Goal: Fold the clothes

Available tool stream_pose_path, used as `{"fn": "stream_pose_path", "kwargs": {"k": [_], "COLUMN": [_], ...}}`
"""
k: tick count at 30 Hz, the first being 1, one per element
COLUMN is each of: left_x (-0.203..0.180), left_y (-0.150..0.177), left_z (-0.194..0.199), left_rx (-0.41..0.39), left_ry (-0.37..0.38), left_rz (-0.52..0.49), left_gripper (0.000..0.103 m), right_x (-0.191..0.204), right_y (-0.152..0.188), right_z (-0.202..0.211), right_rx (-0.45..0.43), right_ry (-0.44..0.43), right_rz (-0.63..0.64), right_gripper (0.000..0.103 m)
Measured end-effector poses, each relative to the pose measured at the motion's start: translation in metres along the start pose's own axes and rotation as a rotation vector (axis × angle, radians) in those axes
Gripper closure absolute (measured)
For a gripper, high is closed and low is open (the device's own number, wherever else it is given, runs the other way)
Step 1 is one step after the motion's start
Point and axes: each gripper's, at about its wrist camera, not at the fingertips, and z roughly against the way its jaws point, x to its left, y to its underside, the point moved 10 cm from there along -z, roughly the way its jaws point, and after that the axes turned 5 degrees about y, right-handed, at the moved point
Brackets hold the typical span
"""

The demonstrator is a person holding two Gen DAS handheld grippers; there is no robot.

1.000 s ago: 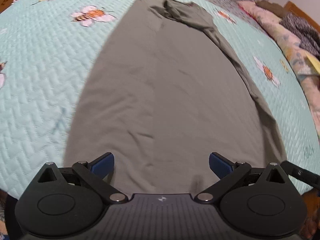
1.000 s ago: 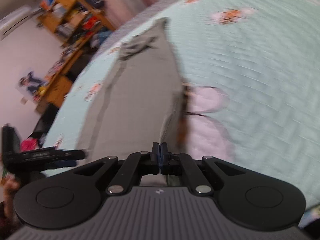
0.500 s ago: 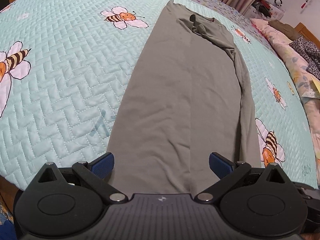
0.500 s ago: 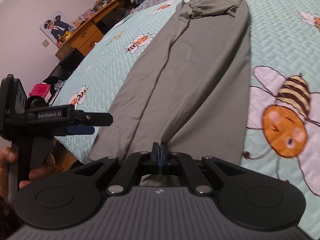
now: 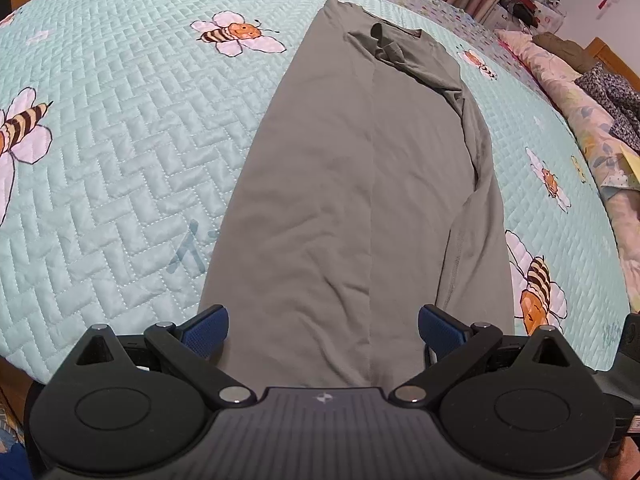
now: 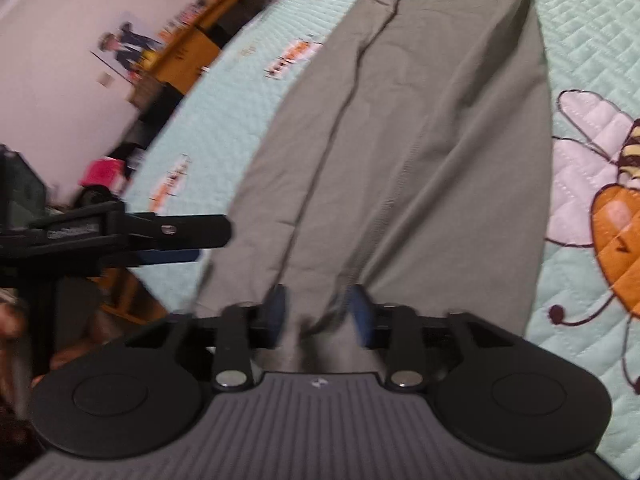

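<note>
An olive-grey long-sleeved garment (image 5: 360,184) lies flat on the bed, folded lengthwise into a narrow strip, its collar at the far end and a sleeve along its right edge. My left gripper (image 5: 323,330) is open, its blue pads straddling the near hem. My right gripper (image 6: 318,310) is open over the near hem of the garment (image 6: 420,140), the cloth lying loose between its pads. The left gripper (image 6: 132,232) also shows in the right wrist view at the left.
The bed has a mint quilted cover (image 5: 120,140) printed with bees. Pillows and bedding (image 5: 580,92) lie at the right. A wooden desk and shelves (image 6: 192,48) stand beyond the bed's left side. The bed's near edge is just below the grippers.
My right gripper was shut on the garment's near hem and has now opened, letting the cloth go. The left gripper stays open at the near hem.
</note>
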Motion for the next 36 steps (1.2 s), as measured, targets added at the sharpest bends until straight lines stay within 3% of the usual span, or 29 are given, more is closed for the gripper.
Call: {"fn": "stream_pose_path", "kwargs": {"k": [4, 7, 15, 17, 21, 25, 29, 33, 36], "left_x": [-0.009, -0.021, -0.092, -0.102, -0.115, -0.122, -0.126, -0.130, -0.135], "left_y": [-0.001, -0.013, -0.057, -0.064, -0.076, -0.080, -0.081, -0.082, -0.078], "left_z": [-0.001, -0.006, -0.067, -0.087, -0.114, -0.130, -0.129, -0.127, -0.130], "left_rx": [0.003, 0.001, 0.047, 0.077, 0.100, 0.116, 0.125, 0.135, 0.146], "left_ry": [0.013, 0.026, 0.081, 0.096, 0.138, 0.093, 0.086, 0.106, 0.110], "left_rz": [-0.024, -0.052, -0.279, -0.281, -0.256, -0.291, -0.317, -0.302, -0.310], "left_gripper": [0.002, 0.002, 0.006, 0.011, 0.015, 0.025, 0.049, 0.049, 0.059], "right_x": [0.003, -0.011, -0.051, -0.065, -0.092, -0.106, -0.113, -0.116, -0.116], "right_y": [0.004, 0.007, 0.004, 0.002, 0.003, 0.008, 0.007, 0.007, 0.007], "right_z": [0.014, 0.027, 0.077, 0.090, 0.107, 0.113, 0.110, 0.107, 0.108], "right_rx": [-0.032, -0.063, -0.205, -0.237, -0.276, -0.299, -0.303, -0.307, -0.308], "right_ry": [-0.035, -0.040, -0.166, -0.153, -0.143, -0.140, -0.136, -0.133, -0.135], "right_rz": [0.029, -0.021, -0.220, -0.258, -0.326, -0.367, -0.402, -0.412, -0.410], "right_gripper": [0.046, 0.046, 0.041, 0.035, 0.034, 0.033, 0.033, 0.033, 0.032]}}
